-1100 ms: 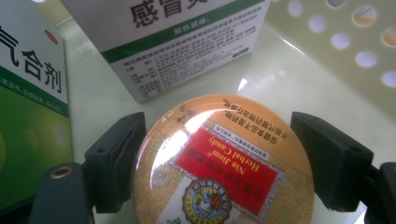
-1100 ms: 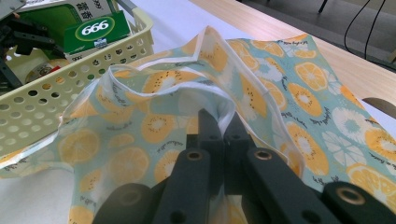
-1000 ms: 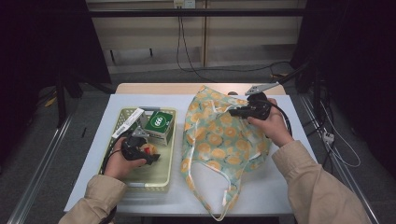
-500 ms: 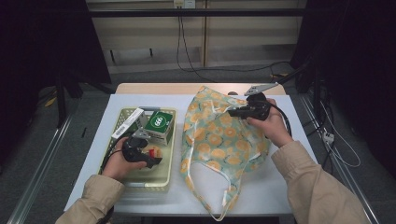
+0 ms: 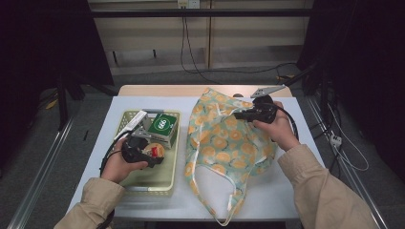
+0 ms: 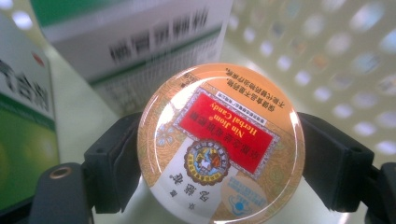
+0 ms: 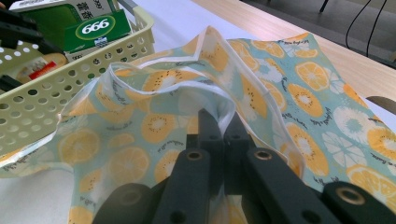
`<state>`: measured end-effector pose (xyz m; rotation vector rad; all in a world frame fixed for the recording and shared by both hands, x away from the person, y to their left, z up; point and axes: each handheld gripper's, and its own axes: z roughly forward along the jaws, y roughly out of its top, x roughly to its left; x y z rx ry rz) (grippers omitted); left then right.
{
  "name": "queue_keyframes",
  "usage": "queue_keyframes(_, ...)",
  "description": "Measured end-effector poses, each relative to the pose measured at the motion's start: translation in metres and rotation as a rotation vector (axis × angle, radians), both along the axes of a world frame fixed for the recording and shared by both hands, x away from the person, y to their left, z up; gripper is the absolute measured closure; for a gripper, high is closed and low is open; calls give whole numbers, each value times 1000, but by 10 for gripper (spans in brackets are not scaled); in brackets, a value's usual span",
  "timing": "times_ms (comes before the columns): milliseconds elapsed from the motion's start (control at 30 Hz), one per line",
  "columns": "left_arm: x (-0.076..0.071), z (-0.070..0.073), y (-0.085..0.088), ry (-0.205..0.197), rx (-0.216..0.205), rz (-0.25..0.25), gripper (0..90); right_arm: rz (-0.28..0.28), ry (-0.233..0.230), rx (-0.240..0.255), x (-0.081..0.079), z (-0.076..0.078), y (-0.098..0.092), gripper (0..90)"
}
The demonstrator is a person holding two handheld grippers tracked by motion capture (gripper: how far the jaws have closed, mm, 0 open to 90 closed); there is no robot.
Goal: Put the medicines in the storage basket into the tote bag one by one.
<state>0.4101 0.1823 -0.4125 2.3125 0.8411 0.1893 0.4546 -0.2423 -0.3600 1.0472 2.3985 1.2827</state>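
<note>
Inside basket point(image 5: 169, 179), left claw point(image 6: 219, 149) clamps candy tin point(image 6: 220, 144), lid facing camera.

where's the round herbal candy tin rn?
In the high view, the round orange herbal candy tin sits in the pale yellow perforated basket at table left, clamped between the left gripper jaws, just before the green-and-white 666 box.

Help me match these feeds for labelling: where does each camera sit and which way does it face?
High view: above the person's side, looking forward and down on the table; forearms and both hands show.
Left gripper view: rides the left claw, facing the candy tin it grips.
Right gripper view: rides the right claw, facing the bag.
Shared: right and high views show the basket.
</note>
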Motion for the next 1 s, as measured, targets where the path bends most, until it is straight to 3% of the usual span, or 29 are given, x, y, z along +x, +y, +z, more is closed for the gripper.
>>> queue_keyframes(267,-4,58,-10,-32,-101,15,206,-1,6,-2,1,-2,3,897)
queue_keyframes(400,-10,83,-26,-56,-145,-18,206,-4,10,2,2,-3,3,897)
queue_keyframes(533,-17,96,-51,-65,-173,-66,206,-4,14,6,3,-4,3,897)
queue_keyframes(767,-20,91,-103,-64,-213,-132,205,-4,13,10,3,-3,4,897)
queue_keyframes(1000,-16,67,-154,-34,-194,-188,205,-7,19,16,3,-3,1,897)
